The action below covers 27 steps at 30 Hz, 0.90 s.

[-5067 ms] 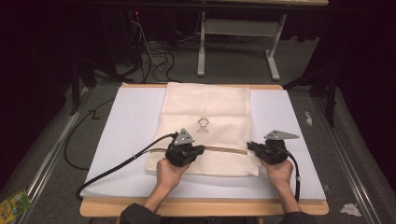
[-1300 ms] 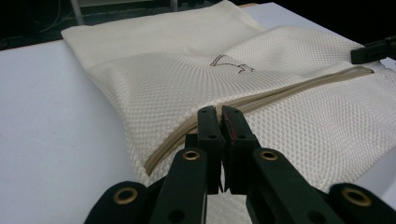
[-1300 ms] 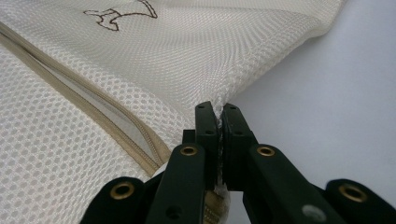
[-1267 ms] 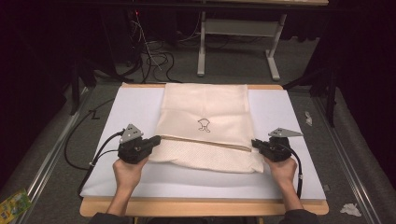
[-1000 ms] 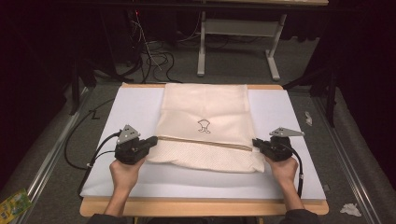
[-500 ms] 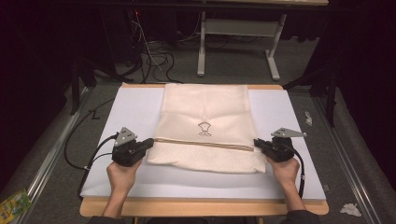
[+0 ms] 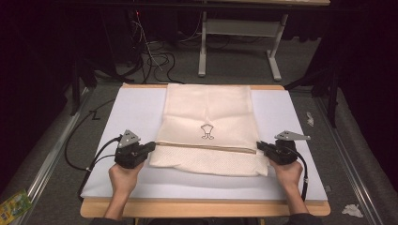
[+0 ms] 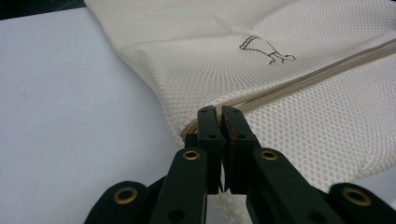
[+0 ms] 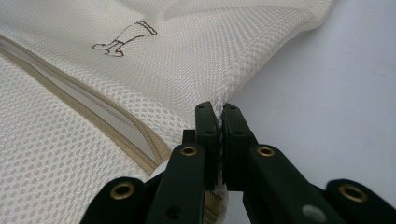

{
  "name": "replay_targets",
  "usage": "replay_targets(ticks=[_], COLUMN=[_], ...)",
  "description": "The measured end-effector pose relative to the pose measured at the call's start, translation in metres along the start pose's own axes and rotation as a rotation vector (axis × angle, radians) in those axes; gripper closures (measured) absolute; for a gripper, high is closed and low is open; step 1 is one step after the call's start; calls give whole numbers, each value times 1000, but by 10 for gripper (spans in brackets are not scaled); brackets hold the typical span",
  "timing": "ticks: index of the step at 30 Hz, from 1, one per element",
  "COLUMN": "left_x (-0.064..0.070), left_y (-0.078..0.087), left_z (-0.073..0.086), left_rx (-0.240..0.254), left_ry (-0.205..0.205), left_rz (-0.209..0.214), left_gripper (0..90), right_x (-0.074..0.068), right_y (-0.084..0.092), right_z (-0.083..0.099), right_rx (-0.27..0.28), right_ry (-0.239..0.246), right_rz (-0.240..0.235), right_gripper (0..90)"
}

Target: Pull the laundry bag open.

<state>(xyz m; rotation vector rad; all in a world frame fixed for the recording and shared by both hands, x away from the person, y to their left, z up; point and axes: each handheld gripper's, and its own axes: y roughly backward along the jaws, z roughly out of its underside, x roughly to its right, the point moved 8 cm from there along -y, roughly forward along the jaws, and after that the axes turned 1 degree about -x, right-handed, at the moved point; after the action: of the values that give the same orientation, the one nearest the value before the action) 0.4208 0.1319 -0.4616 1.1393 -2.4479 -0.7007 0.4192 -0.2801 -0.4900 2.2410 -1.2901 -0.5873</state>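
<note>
A cream mesh laundry bag [image 7: 209, 126] lies flat on the white table mat [image 7: 131, 112], with a small dark logo [image 7: 206, 131] and a tan zipper [image 7: 206, 146] running across it. My left gripper [image 7: 152, 147] is shut on the bag's left edge at the zipper end [image 8: 219, 114]. My right gripper [image 7: 259, 146] is shut on the bag's right edge seam [image 9: 218, 111]. In the left gripper view the mesh [image 8: 289, 93] spreads to the right; in the right gripper view the mesh [image 9: 93, 79] spreads to the left, and its zipper [image 9: 116, 126] gapes slightly.
The mat rests on a wooden table [image 7: 202, 208]. Cables [image 7: 89, 159] trail off the left side. A white desk frame [image 7: 239, 42] stands beyond the far edge. Scraps [image 7: 351, 210] lie on the grey floor at right.
My left gripper slid from the bag's middle out to its left edge and closed there, then drew back toward the person. The bag now lies stretched between both grippers. The right gripper held its grip.
</note>
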Motion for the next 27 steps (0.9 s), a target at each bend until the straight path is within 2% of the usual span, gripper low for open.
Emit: replay_targets(ticks=[4, 10, 17, 24, 27], left_x=[0, 1, 5, 3, 4], left_y=[-1, -2, 0, -2, -4], left_z=[3, 8, 10, 19, 22], left_rx=[-5, -32, -39, -39, -54], left_ry=[14, -2, -6, 22, 10], left_rz=[4, 2, 12, 15, 13], left_gripper=[873, 873, 873, 872, 872], right_x=[-1, -2, 0, -2, -2], right_y=[-1, -3, -5, -8, -7], right_z=[1, 2, 5, 7, 7], right_rx=[-3, -10, -19, -26, -27], right_ry=[-4, -1, -10, -7, -4], right_rz=[-7, -2, 2, -8, -4], right_gripper=[884, 880, 877, 864, 862])
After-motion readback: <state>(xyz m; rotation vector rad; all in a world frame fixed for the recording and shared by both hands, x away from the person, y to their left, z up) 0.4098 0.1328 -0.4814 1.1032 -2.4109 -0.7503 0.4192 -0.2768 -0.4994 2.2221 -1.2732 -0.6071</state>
